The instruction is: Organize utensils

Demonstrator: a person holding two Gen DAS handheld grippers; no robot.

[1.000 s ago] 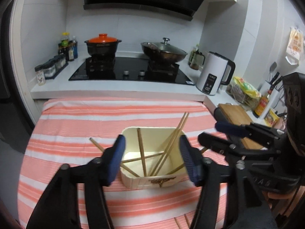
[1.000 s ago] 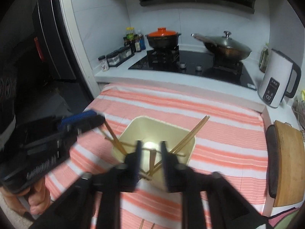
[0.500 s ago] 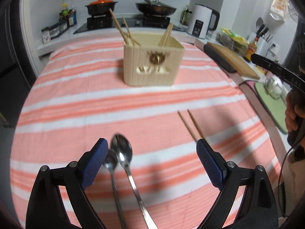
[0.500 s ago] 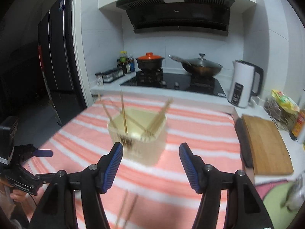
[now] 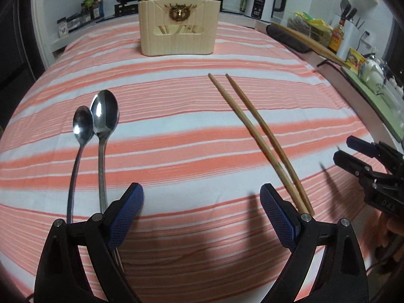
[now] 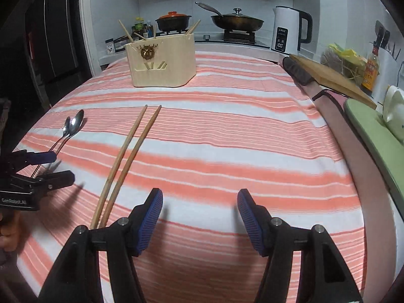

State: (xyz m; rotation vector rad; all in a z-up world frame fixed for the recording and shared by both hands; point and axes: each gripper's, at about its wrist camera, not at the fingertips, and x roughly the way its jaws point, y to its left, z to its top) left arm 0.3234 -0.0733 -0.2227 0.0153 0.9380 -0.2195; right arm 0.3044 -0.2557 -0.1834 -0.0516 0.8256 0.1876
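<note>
While my left gripper (image 5: 202,217) and right gripper (image 6: 199,217) both hang released and empty over the striped counter (image 6: 252,131), I judge the job partly done. Several chopsticks already stand in the cream holder (image 5: 178,29) at the far end. Two spoons (image 5: 101,121) and one chopstick pair (image 5: 257,136) still lie loose near me.

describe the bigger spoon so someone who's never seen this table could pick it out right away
On the striped tablecloth, well in front of the cream utensil holder, two metal spoons lie side by side to the left of the loose chopsticks. The larger spoon is the right one, with the broader bowl reaching farther toward the holder than the small spoon.
</note>
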